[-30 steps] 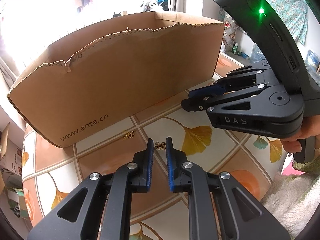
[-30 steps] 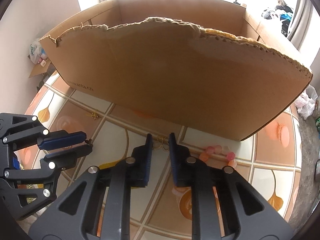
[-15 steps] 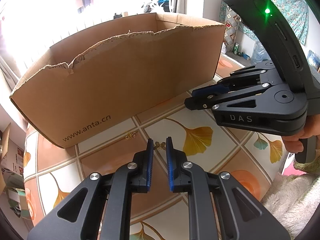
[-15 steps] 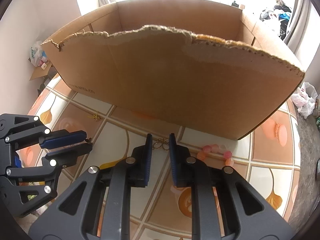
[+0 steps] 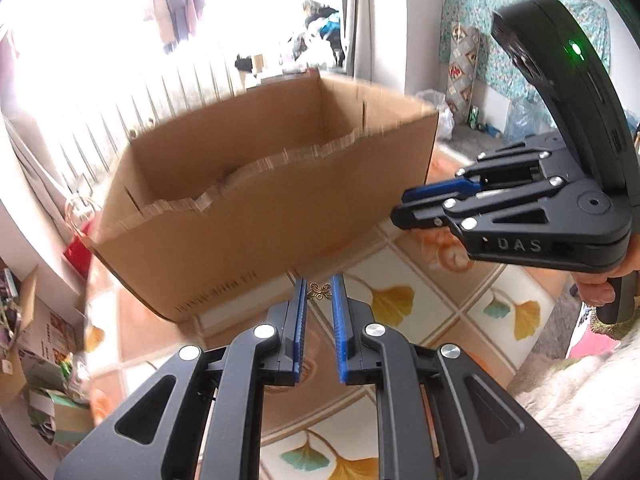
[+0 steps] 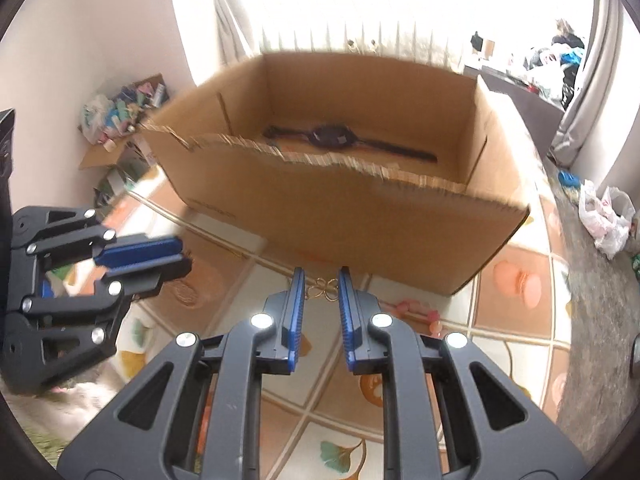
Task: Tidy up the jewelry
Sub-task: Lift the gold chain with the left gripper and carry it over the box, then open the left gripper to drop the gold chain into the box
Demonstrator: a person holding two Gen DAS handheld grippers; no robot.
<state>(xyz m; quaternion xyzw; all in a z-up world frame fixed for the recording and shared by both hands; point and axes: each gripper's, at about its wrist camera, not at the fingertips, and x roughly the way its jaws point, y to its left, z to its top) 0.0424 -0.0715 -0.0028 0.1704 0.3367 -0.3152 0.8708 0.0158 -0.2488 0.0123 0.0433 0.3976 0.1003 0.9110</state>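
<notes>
- Left claw [image 5: 319, 294]: narrow, pinching a gold butterfly charm [image 5: 319, 292] at the pad tips, lifted off the worktop [image 5: 420, 280], near side of the box.
- Right claw [image 6: 321, 288]: narrow, pinching a gold clover piece [image 6: 325, 289] at the tips, also near side of the box.
- Cardboard box [image 6: 340, 208]: open top, torn near rim; dark watch [image 6: 332, 138] lies inside at far wall.
- Pink bead bracelet [image 6: 420, 314]: on worktop, just right of right claw, not yet collected.
- Risk: both items v. small, held by tips only; a jolt or loosened pinch could drop them short of the box.
- Risk: torn near rim could snag item or claw w/ low clearance.
- Risk: claws near each other; converging over the box could bump.
</notes>
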